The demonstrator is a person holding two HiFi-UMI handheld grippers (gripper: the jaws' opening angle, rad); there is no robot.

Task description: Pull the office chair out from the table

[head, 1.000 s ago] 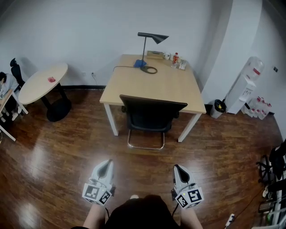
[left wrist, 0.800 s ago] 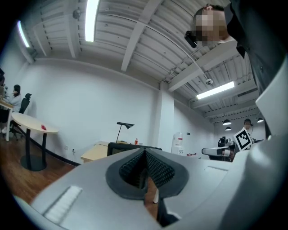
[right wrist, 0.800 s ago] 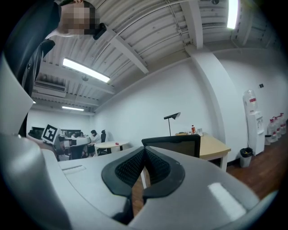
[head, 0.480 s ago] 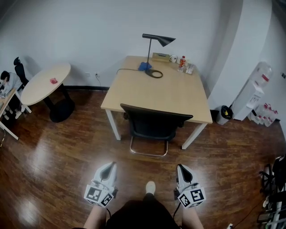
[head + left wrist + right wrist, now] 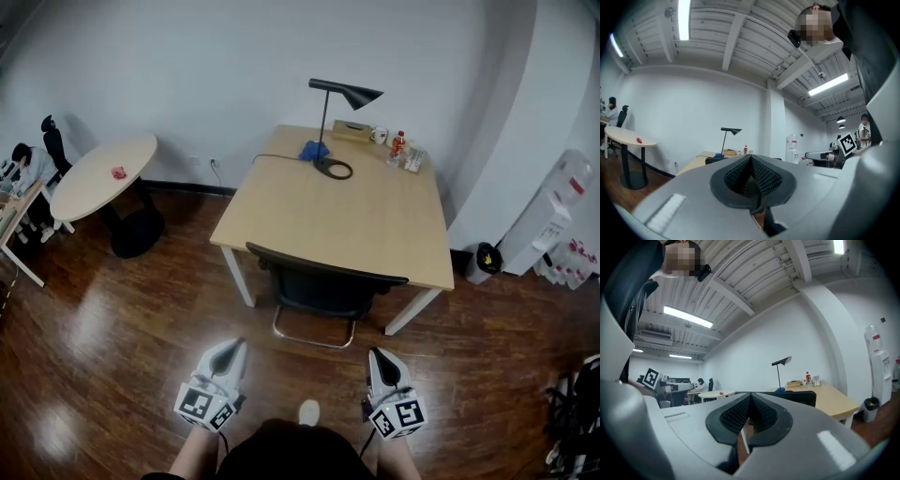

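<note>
You have stepped closer to the black office chair point(image 5: 323, 286), which is tucked under the near edge of the wooden table point(image 5: 375, 225). A black lamp point(image 5: 342, 98) stands at the tabletop's far edge. Your left gripper point(image 5: 228, 349) and right gripper point(image 5: 380, 356), jaws pressed together, hang short of the chair.

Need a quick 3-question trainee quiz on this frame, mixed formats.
1. True or false: the office chair is pushed in at the wooden table.
2. What stands on that table? A) black lamp B) laptop C) plant
3. Fill in: the left gripper and right gripper both have their jaws ___.
Key: 1 true; 2 A; 3 shut.
</note>
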